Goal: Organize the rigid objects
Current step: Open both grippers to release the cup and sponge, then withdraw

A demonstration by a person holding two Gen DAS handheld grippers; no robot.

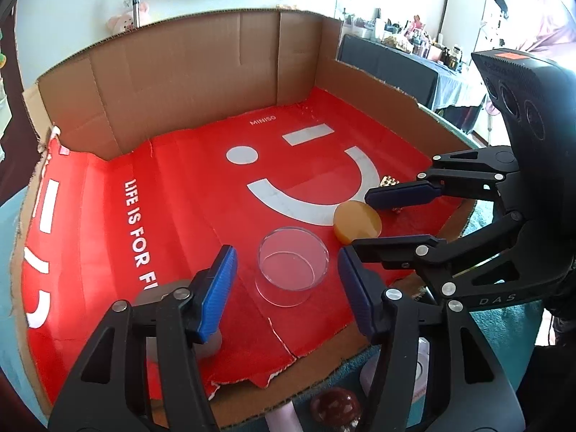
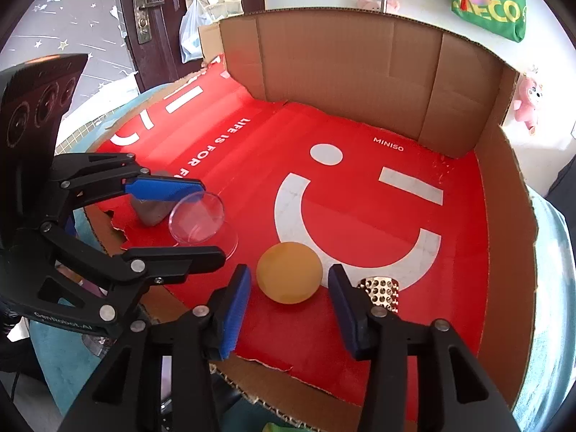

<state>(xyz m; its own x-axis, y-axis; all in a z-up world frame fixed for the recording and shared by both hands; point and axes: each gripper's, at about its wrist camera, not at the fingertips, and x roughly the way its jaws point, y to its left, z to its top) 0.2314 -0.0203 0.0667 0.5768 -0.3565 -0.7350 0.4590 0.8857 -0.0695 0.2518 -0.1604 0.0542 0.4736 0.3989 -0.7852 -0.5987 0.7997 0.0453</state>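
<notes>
Sitting free between the left tool's (image 1: 284, 284) jaws: clear cup (image 1: 293, 264).

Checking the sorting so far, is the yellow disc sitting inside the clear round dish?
No, the yellow disc lies on the red liner beside the clear round dish, which is empty.

Two black linkage tools (image 1: 284, 288) (image 2: 288, 306) with ribbed blue pads, silver rivets, white lettering.

Left gripper (image 1: 284, 280) and right gripper (image 2: 289, 297), jaws apart, angled downward.
</notes>
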